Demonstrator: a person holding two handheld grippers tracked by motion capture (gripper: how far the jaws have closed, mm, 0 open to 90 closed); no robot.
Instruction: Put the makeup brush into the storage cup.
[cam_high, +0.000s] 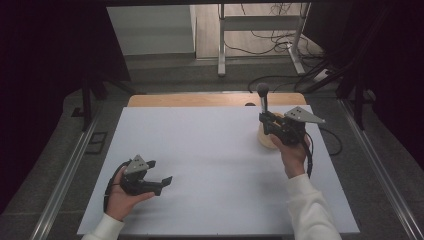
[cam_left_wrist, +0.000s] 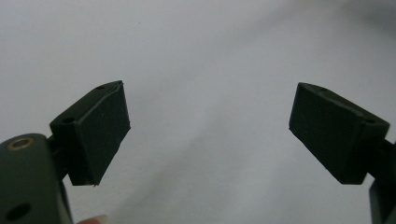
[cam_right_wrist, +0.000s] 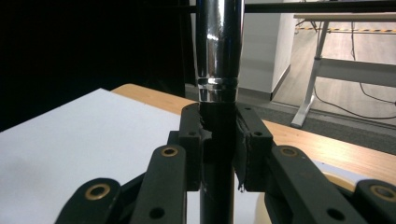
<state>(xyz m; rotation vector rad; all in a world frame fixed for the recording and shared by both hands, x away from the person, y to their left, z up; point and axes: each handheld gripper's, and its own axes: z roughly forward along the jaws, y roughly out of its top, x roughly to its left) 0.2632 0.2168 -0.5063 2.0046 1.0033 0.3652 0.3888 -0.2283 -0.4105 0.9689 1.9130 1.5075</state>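
A tall upright tool, with a shiny metal shaft, a dark lower stem and a rounded dark knob on top, stands at the far right of the white table. Its lower end sits over a pale round wooden base; whether it touches the base cannot be told. In the right gripper view the shaft rises straight up through the middle, and the two black pads press on the dark stem from both sides.

The right gripper pinches the tool low on its stem, with the person's right hand behind it and a white sleeve running to the bottom edge. A grey three-cornered plate sits on top of this gripper.

Well apart, at the near left of the table, the left gripper rests in the person's left hand. Its jaws are spread wide with nothing between them. In the left gripper view the two pads stand far apart over bare white table.

Beyond the table's far edge lies a strip of wooden board, then grey floor with desk legs and loose cables.
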